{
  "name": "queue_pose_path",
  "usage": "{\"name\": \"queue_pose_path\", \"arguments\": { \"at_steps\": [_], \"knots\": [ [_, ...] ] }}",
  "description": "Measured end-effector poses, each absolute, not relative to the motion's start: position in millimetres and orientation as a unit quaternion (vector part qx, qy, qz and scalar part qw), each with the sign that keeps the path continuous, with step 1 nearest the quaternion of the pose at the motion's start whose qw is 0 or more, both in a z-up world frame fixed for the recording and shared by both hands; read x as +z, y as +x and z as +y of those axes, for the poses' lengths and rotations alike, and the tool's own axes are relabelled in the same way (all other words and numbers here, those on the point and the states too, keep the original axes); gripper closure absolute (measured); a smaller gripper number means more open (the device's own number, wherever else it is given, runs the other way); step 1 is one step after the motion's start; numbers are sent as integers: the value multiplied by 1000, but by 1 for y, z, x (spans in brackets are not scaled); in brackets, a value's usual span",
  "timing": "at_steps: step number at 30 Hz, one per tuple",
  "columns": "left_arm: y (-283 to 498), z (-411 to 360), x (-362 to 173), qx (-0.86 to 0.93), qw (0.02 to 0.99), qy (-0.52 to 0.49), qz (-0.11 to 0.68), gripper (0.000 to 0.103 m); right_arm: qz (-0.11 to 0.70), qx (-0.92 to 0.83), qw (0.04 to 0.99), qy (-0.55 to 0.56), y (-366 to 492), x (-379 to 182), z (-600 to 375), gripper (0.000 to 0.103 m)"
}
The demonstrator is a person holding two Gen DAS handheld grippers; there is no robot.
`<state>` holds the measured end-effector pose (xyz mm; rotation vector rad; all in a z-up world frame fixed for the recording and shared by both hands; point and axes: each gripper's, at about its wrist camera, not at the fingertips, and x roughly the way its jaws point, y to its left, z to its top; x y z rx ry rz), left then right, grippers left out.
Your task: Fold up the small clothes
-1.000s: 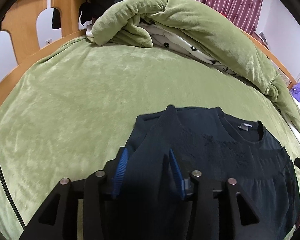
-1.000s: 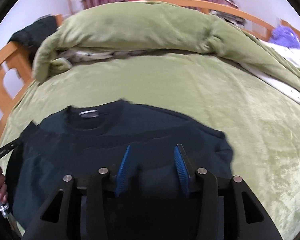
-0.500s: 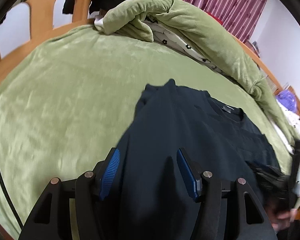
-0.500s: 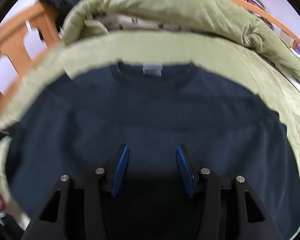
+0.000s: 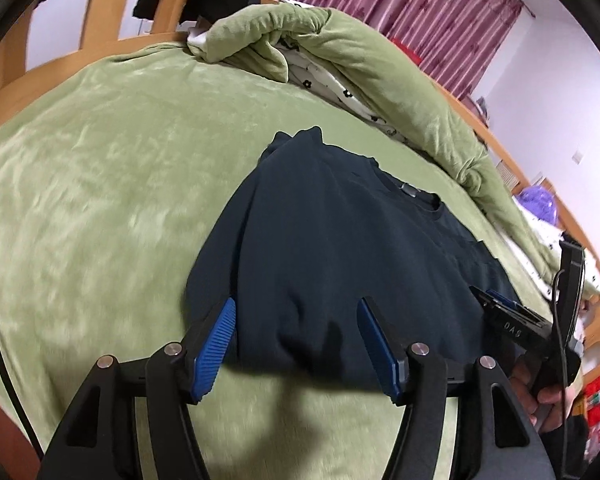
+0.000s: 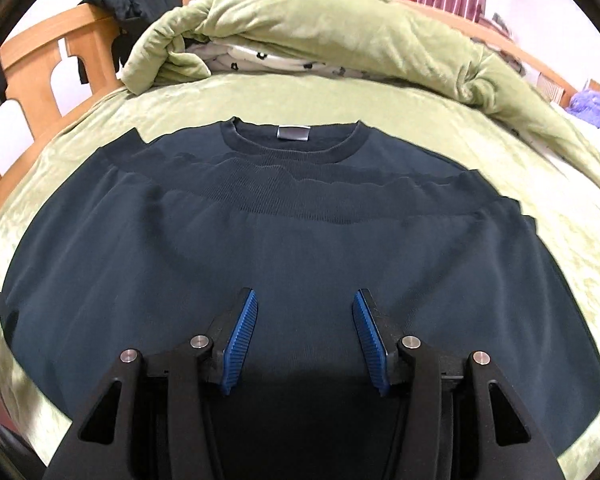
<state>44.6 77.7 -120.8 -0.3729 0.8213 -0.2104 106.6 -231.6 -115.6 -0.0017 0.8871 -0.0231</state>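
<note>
A dark navy sweatshirt (image 6: pixel 300 240) lies flat on the bed (image 5: pixel 100 184), which is covered in a green plush blanket, with the collar and its grey label (image 6: pixel 293 133) toward the far side. One fold looks done: the ribbed hem band sits across the chest just below the collar, so the lower half appears to have been brought up over the upper. Its near edge looks like a rounded fold in the left wrist view. Judging from that, what remains is narrowing the bundle — folding the sides in or halving it again — and smoothing it.

The left gripper (image 5: pixel 296 336) hovers at the near fold edge, its blue fingers spread apart with cloth showing between them but not pinched; its jaws have just been opening. The right gripper (image 6: pixel 304 340) is over the middle of the sweatshirt, fingers also apart and pressing on nothing. In the left wrist view it appears at the right edge, held by a hand (image 5: pixel 540 384).

Where the sleeves lie cannot be made out — they may be tucked under the folded layers. The nearest strip of the garment is hidden behind the right gripper's body, and a rolled green duvet (image 6: pixel 340 32) hides the far side of the bed.
</note>
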Motion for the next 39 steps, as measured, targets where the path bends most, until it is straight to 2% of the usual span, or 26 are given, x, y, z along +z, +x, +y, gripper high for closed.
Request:
{"name": "queue_pose_path", "arguments": {
  "at_steps": [9, 13, 21, 27, 32, 39],
  "knots": [
    [34, 69, -154, -103, 875, -192, 432, 41, 423, -4, 906, -31, 67, -108, -226, 54],
    [43, 68, -159, -108, 871, -215, 428, 41, 439, 2, 899, -6, 53, -118, -230, 54],
    [65, 72, -163, -128, 849, -291, 421, 41, 421, 4, 906, -41, 32, -134, -223, 54],
    [54, 76, -158, -122, 851, -313, 403, 41, 417, 13, 908, -43, 29, -135, -224, 54],
    [41, 103, -164, -108, 835, -378, 385, 39, 416, 19, 908, -42, 31, -134, -226, 53],
    [59, 96, -165, -77, 845, -358, 390, 39, 414, 21, 909, -45, 31, -134, -224, 53]
  ]
}}
